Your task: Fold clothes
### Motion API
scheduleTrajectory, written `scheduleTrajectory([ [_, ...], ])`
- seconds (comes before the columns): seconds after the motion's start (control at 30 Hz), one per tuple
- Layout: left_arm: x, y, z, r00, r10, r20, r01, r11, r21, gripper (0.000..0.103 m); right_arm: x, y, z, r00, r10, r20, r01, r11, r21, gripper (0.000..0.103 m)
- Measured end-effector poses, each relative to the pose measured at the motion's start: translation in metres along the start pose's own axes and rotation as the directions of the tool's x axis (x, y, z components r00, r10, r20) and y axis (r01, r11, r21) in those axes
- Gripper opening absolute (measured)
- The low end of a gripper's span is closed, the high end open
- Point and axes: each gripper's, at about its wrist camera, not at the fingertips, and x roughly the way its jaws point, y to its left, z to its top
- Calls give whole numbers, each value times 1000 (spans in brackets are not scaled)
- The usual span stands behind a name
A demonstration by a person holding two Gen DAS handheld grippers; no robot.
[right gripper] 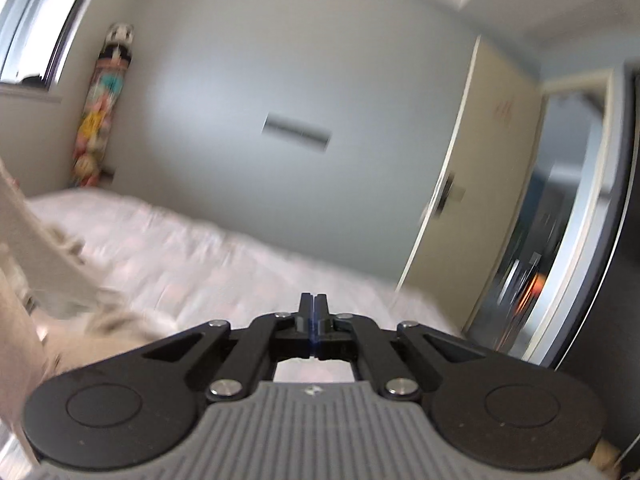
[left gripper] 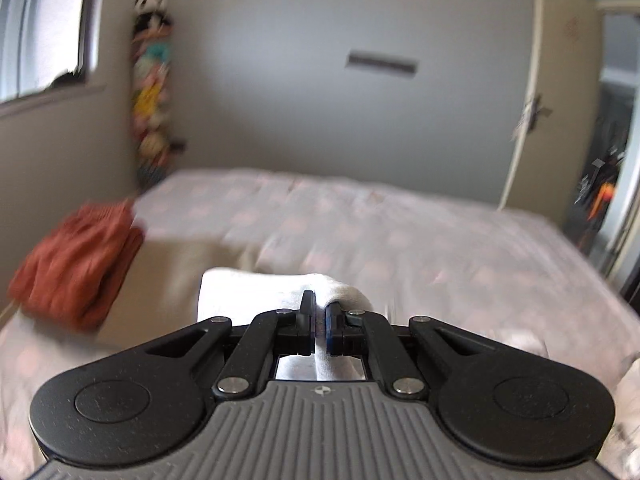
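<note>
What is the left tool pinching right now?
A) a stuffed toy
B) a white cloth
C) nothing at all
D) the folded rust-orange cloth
B: in the left wrist view the left tool has its jaws nearly shut on a fold of white cloth, while the folded rust-orange cloth lies apart on the bed, off to the left.

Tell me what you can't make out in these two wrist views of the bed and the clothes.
- White garment, left wrist view: held in the left tongs; the tool body hides its lower part, so its type is unclear.
- Rust-orange folded garment, left wrist view: motion-blurred, type unreadable.
- Pale cloth, right wrist view: blurred and cut off by the left edge.
- Right tongs: closed, nothing visible between them.
</note>
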Motion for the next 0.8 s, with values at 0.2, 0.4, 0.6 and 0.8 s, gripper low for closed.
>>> scheduleTrajectory([
  [0.2,15,36,-29,994,61,-92,-62,998,-13,3,26,39,-34,978,148,-148,-145,989,35,1],
  [0.4,21,64,-46,984,93,-150,-94,996,1,28,50,75,-43,951,239,-196,-239,971,24,9],
  [0.6,39,77,-60,973,109,-202,-110,994,4,49,85,96,-36,928,299,-223,-309,951,-10,40],
  [0.8,59,82,-67,965,117,-233,-122,993,-6,32,140,117,-25,918,303,-254,-328,943,-62,40],
])
